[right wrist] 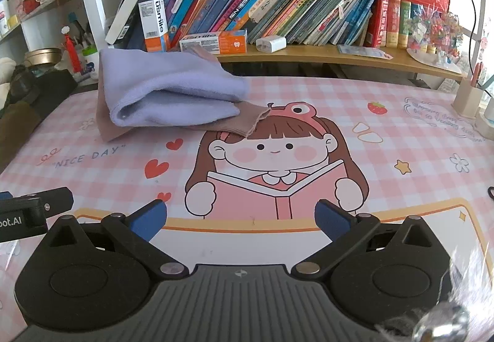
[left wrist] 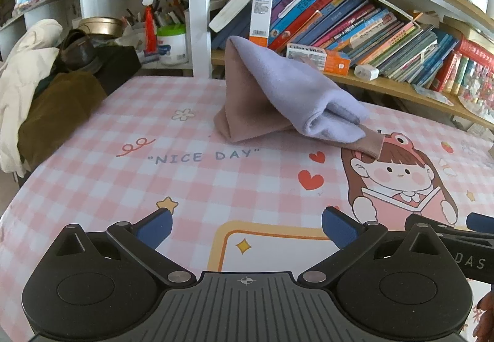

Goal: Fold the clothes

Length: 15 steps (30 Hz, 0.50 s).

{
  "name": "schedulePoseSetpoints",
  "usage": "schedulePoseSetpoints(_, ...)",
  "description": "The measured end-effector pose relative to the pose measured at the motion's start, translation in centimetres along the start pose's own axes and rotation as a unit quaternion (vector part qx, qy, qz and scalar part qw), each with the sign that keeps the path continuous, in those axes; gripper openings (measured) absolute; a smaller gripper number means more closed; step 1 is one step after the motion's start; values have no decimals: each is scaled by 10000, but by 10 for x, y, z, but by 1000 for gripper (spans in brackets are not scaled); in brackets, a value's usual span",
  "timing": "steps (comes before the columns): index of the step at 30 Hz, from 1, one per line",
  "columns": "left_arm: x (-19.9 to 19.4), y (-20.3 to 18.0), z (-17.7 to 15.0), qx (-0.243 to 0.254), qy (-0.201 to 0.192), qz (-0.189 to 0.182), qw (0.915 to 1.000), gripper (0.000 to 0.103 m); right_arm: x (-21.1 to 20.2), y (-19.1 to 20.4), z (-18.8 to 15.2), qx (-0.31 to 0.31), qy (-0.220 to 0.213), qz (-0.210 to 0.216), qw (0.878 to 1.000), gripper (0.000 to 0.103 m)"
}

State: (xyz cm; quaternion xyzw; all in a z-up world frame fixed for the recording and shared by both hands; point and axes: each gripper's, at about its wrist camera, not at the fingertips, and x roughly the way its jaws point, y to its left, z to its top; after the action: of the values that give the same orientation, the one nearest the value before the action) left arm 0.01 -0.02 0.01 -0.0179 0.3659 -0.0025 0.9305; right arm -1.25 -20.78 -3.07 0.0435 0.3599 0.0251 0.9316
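A folded garment, lilac (left wrist: pixel 293 88) on the inside and dusty pink (left wrist: pixel 244 113) on the outside, lies bunched at the far side of the pink checked table mat (left wrist: pixel 191 187). It also shows in the right wrist view (right wrist: pixel 166 88), at the far left. My left gripper (left wrist: pixel 245 227) is open and empty, well short of the garment. My right gripper (right wrist: pixel 240 218) is open and empty over the cartoon girl print, also apart from the garment.
A bookshelf (left wrist: pixel 386 85) full of books stands right behind the table. A pile of coats (left wrist: pixel 46 107) lies at the left edge. A pen holder (right wrist: pixel 469 101) stands at the far right. The other gripper's body (right wrist: pixel 27 212) shows at left.
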Motion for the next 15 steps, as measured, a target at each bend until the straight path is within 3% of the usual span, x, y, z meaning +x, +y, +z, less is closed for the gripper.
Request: schedulePoseSetpoints(15, 1, 1, -5, -3, 15, -99, 10000, 103, -2, -1, -2, 34, -13, -11, 10000, 103)
